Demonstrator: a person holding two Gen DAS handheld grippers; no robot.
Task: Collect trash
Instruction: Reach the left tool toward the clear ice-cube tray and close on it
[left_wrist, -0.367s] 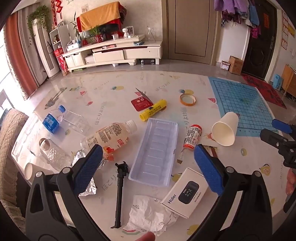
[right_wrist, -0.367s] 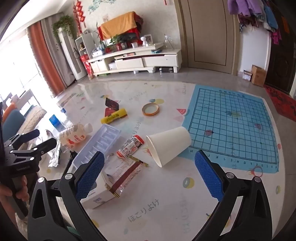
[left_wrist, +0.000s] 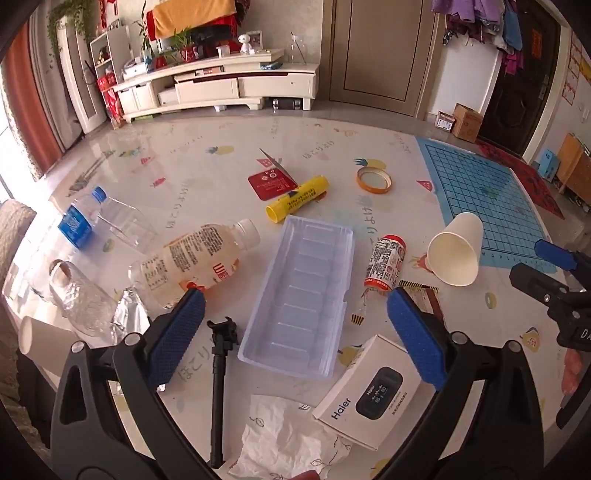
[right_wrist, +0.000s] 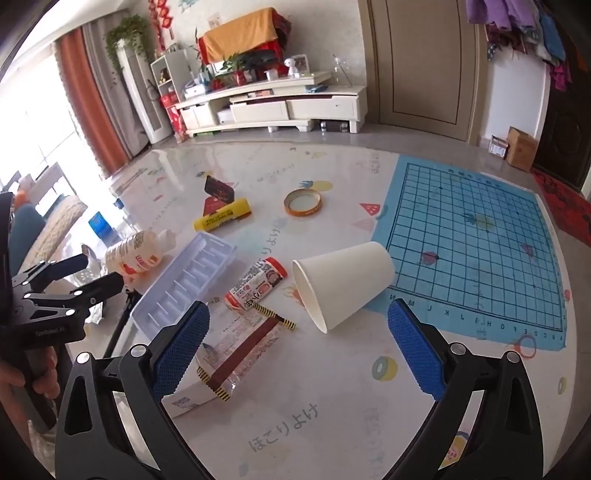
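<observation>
Trash lies scattered on a table with a printed cover (left_wrist: 221, 162). A white paper cup (left_wrist: 457, 254) lies on its side; it also shows in the right wrist view (right_wrist: 343, 282). A clear plastic tray (left_wrist: 301, 295), a drink bottle (left_wrist: 192, 258), a small red-capped tube (left_wrist: 386, 261), a yellow tube (left_wrist: 297, 198), a tape ring (left_wrist: 373, 180), crumpled paper (left_wrist: 291, 439) and a Haier box (left_wrist: 369, 391) lie around. My left gripper (left_wrist: 295, 332) is open above the tray's near end. My right gripper (right_wrist: 299, 347) is open, just short of the cup.
A blue-capped water bottle (left_wrist: 92, 218), a crushed clear bottle (left_wrist: 77, 295), foil (left_wrist: 127, 314) and a black rod (left_wrist: 218, 387) lie at the left. A blue grid mat (right_wrist: 476, 240) covers the table's right. A wrapper with striped tape (right_wrist: 236, 350) lies near the right gripper.
Both grippers have shifted slightly forward over the table. Nothing was taken hold of and no object moved.
</observation>
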